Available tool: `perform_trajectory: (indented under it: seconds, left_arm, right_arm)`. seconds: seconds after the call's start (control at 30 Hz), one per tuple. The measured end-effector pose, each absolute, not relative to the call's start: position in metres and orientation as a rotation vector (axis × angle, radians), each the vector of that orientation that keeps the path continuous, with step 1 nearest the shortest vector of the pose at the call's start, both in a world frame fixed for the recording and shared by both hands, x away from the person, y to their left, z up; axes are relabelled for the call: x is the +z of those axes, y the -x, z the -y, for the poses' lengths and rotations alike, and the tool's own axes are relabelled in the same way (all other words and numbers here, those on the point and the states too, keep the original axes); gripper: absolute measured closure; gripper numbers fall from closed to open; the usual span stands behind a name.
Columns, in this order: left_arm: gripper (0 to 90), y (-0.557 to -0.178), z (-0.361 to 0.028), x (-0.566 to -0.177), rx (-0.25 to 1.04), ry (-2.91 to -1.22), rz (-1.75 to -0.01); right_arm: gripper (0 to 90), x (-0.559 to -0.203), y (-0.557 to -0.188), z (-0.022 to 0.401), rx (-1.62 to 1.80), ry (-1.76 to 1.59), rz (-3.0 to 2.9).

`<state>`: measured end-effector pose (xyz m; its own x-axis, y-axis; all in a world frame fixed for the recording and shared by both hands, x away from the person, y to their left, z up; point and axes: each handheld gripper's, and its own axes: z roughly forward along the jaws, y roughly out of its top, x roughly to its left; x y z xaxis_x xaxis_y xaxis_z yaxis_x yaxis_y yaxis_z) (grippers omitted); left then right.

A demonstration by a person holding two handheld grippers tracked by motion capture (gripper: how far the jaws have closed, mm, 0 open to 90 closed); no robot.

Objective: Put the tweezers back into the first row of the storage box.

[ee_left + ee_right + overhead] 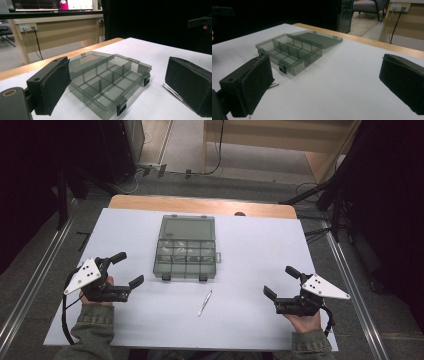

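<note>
The open compartment box (186,251) looks empty; both grippers, left (125,268) and right (281,281), gape apart, holding nothing.

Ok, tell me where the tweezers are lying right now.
In the high view the tweezers lie flat on the white table cover, just in front of the open compartment box, between the left gripper and right gripper.

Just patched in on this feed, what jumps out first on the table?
A smoky clear compartment box lies open mid-table, its lid folded flat toward the far edge. A pair of slim metal tweezers lies on the white table cover just in front of it. The left gripper and right gripper sit wide open at either side, holding nothing.
</note>
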<state>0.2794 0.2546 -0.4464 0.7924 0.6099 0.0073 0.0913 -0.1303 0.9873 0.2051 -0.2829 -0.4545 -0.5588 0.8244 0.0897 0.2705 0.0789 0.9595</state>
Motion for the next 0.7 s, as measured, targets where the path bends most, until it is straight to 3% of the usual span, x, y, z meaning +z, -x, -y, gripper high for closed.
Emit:
perform_trajectory:
  seconds: [0.7]
  left_arm:
    - [5.7, -0.2795, -0.2544, -0.4464, 0.489, -1.679, -0.564]
  right_arm:
    - [0.0, -0.4600, -0.2030, 0.2735, 1.440, -1.083, -1.965]
